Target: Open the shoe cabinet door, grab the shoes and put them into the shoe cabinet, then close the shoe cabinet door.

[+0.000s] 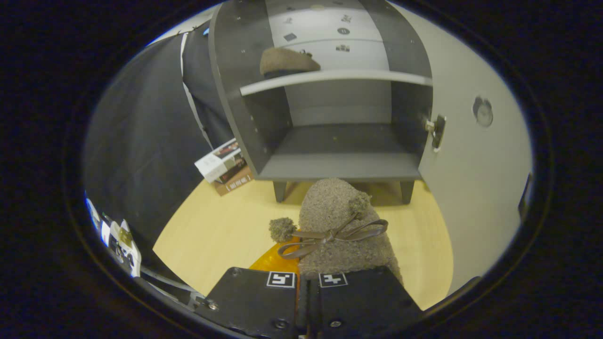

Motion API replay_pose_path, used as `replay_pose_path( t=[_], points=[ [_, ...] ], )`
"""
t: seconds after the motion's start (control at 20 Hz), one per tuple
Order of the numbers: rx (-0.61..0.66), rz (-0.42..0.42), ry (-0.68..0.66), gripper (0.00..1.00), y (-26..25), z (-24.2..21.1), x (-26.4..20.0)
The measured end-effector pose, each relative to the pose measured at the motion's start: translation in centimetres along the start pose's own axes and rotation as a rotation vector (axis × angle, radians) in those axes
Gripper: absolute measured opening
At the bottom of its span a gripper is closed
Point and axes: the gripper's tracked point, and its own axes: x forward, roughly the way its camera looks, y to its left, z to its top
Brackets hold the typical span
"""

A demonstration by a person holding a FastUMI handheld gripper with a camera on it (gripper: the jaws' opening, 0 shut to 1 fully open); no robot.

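Observation:
A fuzzy brown shoe (341, 226) with a ribbon bow and two pompoms sticks out forward from my gripper (307, 282), whose fingers are closed together on its rear part. The shoe hangs above the wooden floor, toe pointing at the dark shoe cabinet (330, 117) just ahead. The cabinet door (471, 155) stands swung open to the right. Another brown shoe (285, 61) lies on the cabinet's upper shelf (330, 77). The lower compartment (339, 150) holds nothing.
A stack of boxes or books (226, 167) lies on the floor to the left of the cabinet, against the black cloth wall. An orange piece (278, 259) shows beneath the held shoe. The light wooden floor (221, 235) spreads ahead of the fingers.

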Motion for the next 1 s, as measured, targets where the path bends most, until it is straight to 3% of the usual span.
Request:
replay_pose_path(
  t=[0.45,1.0],
  points=[
    [-0.027,0.006,-0.337,0.06,2.3,16.4,-7.2],
    [-0.050,-0.047,-0.526,0.06,2.8,31.6,-5.0]
  ],
)
